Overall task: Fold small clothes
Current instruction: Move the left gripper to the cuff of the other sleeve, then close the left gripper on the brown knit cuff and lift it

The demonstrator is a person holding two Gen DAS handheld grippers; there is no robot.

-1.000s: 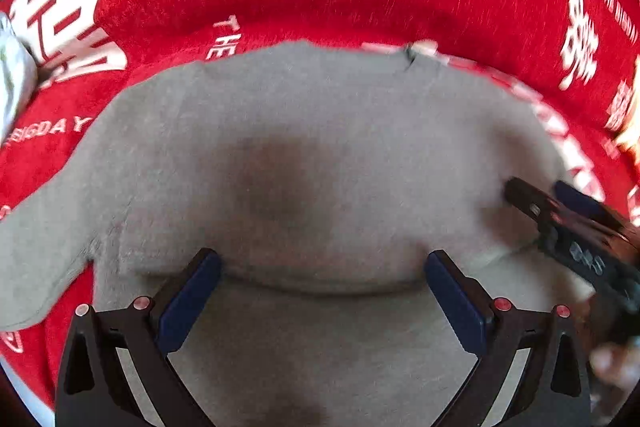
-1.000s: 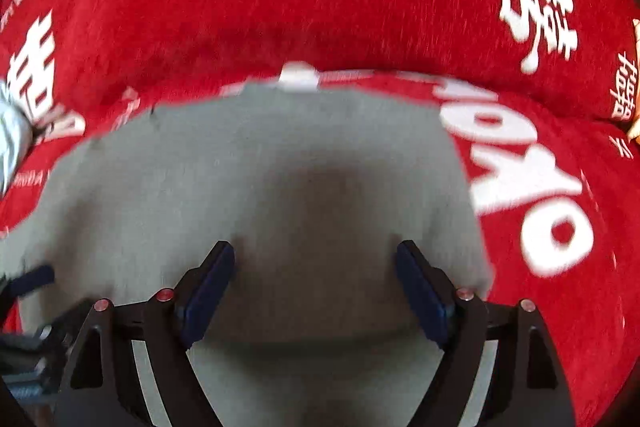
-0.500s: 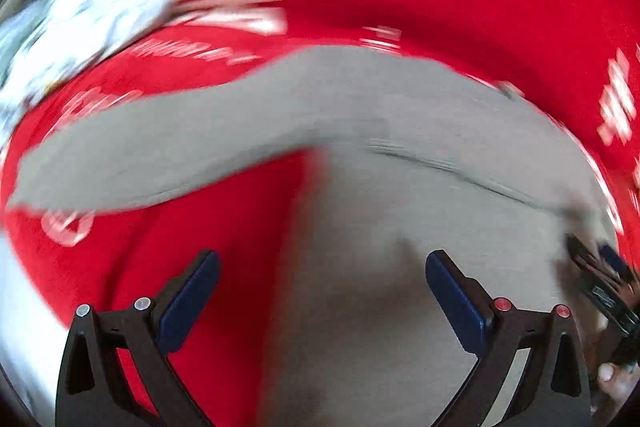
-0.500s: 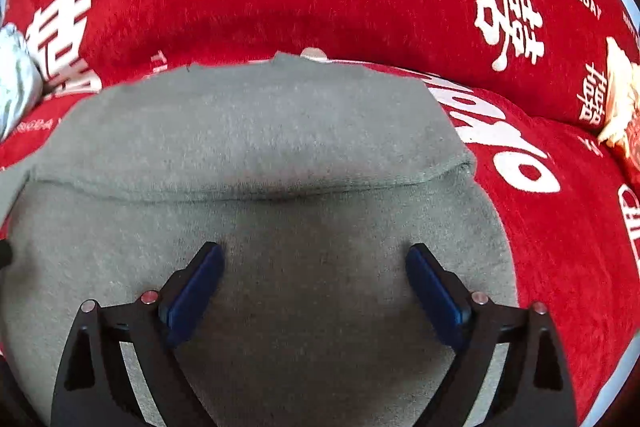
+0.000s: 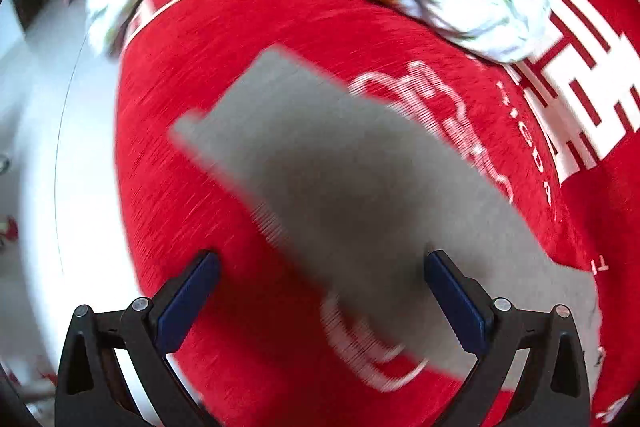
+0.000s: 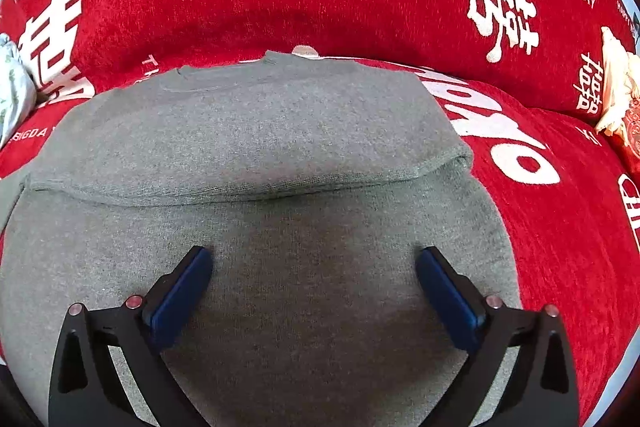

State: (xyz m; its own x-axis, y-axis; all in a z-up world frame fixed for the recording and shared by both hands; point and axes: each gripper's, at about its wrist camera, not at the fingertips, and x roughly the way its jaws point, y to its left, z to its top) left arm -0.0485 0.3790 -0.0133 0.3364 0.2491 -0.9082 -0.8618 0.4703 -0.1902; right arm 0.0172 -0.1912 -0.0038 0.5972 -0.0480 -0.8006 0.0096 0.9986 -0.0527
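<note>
Both units same build. Left gripper (image 5: 322,283): matte black frame with triangular cut-outs in the outer arms, two fingers (image 5: 188,301) faced with dark blue rectangular pads, two round silver/reddish pivot screws per side. Right gripper (image 6: 314,277): identical black linkage, blue pads on its fingers (image 6: 448,297), pivot screws showing reddish caps. No cables or markings visible. No hand or sleeve in frame.
</note>
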